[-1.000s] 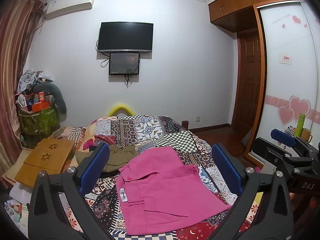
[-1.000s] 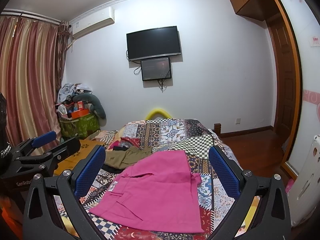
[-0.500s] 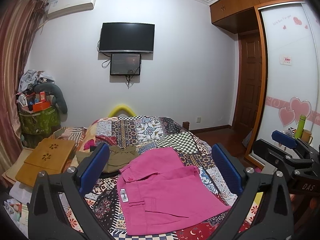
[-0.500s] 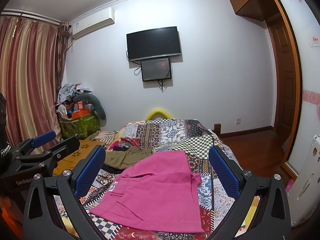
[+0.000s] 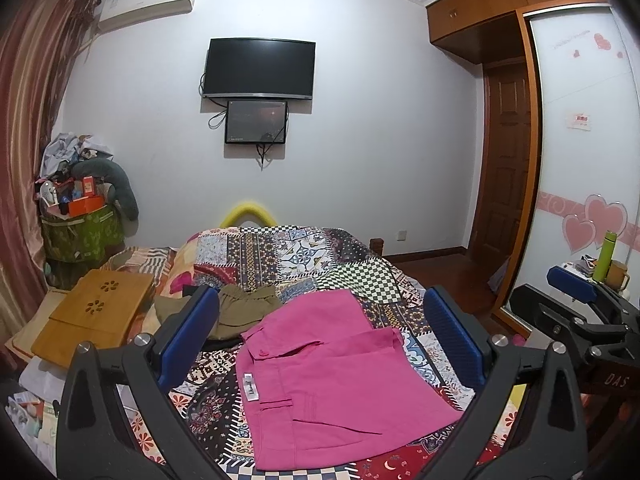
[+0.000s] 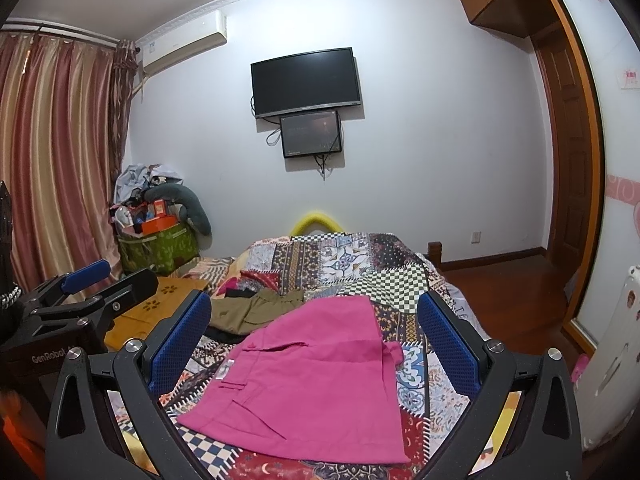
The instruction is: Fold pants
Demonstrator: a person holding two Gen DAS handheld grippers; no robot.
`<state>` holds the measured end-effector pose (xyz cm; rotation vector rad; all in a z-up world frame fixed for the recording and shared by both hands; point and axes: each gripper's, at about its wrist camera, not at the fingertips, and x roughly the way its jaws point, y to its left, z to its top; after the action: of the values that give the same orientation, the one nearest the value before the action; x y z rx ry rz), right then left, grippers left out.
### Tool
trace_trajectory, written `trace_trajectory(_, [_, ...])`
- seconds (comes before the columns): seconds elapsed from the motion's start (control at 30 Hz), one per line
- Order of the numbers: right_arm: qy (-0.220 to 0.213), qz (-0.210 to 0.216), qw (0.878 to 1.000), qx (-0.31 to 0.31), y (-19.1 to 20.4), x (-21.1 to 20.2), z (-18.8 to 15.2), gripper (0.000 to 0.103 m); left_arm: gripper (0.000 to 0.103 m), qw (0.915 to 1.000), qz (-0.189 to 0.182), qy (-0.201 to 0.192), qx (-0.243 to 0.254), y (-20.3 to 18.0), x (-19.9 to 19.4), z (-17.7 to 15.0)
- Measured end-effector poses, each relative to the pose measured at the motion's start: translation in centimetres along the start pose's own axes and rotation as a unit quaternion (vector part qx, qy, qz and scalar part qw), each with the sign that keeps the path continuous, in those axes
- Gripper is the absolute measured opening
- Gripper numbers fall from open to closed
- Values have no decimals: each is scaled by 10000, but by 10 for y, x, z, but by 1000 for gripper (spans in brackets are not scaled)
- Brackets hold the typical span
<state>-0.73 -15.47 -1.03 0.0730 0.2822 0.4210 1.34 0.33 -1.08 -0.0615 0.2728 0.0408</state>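
Note:
Pink pants (image 5: 336, 376) lie folded flat on the patchwork bedspread (image 5: 288, 256), waistband and white label to the left; they also show in the right wrist view (image 6: 320, 372). My left gripper (image 5: 320, 340) is open and empty, held above the near part of the pants. My right gripper (image 6: 314, 340) is open and empty, also above them. The right gripper shows at the right edge of the left wrist view (image 5: 576, 312), and the left gripper at the left edge of the right wrist view (image 6: 84, 300).
Olive-green pants (image 5: 240, 308) lie behind the pink ones. A wooden lap tray (image 5: 96, 316) sits left of the bed. A cluttered green bag (image 5: 80, 232) stands in the left corner. A wardrobe (image 5: 580, 160) and door are to the right.
The left wrist view has drifted slightly; the pants and both grippers otherwise stand as before.

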Motion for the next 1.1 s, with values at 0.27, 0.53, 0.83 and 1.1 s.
trace_trajectory(0.27, [291,-110,9995,-23,-12,26,-10,102,103,9989,310,359,-36,17,39,-4])
trace_trajectory(0.53, [1095,-360,9933,43,-48,89,-38,102,103,9889,818,1183,363,44,127,-23])
trace_trajectory(0.83, [2039,-579,9773,-77,-84,165,-73,102,103,9652,666,2523,192,87,239,-78])
trace_trajectory(1.1, [2699,-193,9625,-163,-101,217,-96,88,85,9334,417,3563,86,104,296,-124])
